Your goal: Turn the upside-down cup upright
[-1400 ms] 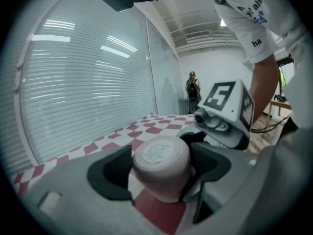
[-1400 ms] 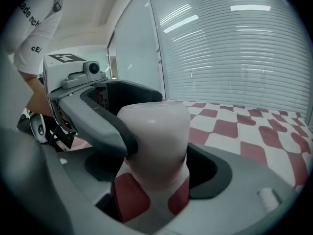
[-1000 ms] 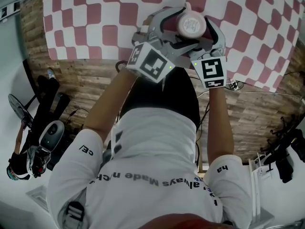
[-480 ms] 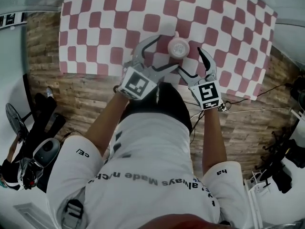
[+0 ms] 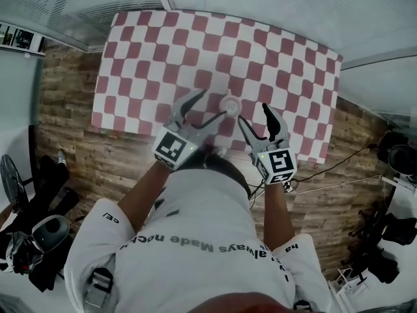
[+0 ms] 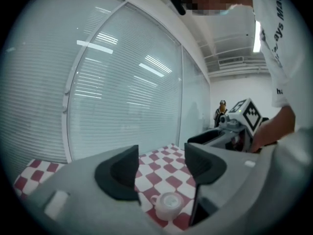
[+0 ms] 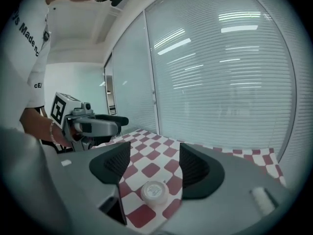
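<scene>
Hanging above the checked tabletop [image 5: 143,44], the left gripper [image 5: 208,106] is seen half open and closing, with nothing gripped. Between the grippers, below both and untouched, the cup [image 5: 229,103] is stood on the cloth; which way up cannot be told. The right gripper [image 5: 253,114] is likewise half open, closing and empty. "always Made" is printed on the shirt [image 5: 195,240].

**White T-shirt** [image 5: 195,207]: one line of dark print across the back, upside down in the head view. It reads "always Made"; the letters after that are unclear.
**Left sleeve** [image 5: 112,218]: "cE/".
**Right sleeve** [image 5: 291,248]: "ha".
**Left cube** [image 5: 174,149], **right cube** [image 5: 277,164]: black-and-white square code patterns, no letters.
Nothing else can be read.
</scene>
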`<state>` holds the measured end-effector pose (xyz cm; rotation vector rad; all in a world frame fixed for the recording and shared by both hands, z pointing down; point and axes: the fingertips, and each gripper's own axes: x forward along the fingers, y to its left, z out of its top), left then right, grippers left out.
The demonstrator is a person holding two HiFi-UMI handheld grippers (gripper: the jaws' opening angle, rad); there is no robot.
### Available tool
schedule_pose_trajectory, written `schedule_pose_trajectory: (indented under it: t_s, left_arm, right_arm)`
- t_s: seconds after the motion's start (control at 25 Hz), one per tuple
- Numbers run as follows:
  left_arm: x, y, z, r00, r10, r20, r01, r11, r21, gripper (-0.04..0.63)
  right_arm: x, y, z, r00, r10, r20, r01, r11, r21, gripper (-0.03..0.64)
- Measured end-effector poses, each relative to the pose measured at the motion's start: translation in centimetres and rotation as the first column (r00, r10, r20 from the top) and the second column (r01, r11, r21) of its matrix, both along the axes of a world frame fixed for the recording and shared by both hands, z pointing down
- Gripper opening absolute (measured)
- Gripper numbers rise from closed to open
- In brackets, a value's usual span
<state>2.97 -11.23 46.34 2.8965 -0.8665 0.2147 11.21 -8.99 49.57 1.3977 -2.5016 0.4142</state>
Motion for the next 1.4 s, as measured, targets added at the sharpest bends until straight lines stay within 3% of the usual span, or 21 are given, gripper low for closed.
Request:
schedule_pose_trajectory:
  t_s: [0.24, 0.56, 0.76, 1.4]
  left_arm:
    - [-1.0, 0.1, -5.0, 0.997, -0.042, -0.060, 0.042, 0.999, 0.013, 0.256]
    - [-1.7, 1.2, -10.9, 0.995, -0.031, -0.095, 0.037, 0.997, 0.067, 0.225]
    - [-2.0, 1.9, -13.3, 0.991, -0.053, -0.119, 0.060, 0.996, 0.059, 0.225]
    - [-2.3, 2.1, -16.0, 0.984, -0.072, -0.166, 0.081, 0.996, 0.048, 0.216]
  right_arm:
    - [0.7, 0.4, -6.7, 0.999, 0.044, -0.017, -0.043, 0.995, 0.086, 0.245]
    - [0.7, 1.8, -13.6, 0.996, 0.070, 0.046, -0.077, 0.983, 0.169, 0.227]
    - [0.9, 2.9, -17.3, 0.995, 0.087, 0.037, -0.093, 0.975, 0.200, 0.218]
    - [0.6, 3.8, -20.3, 0.991, 0.134, 0.026, -0.137, 0.965, 0.222, 0.206]
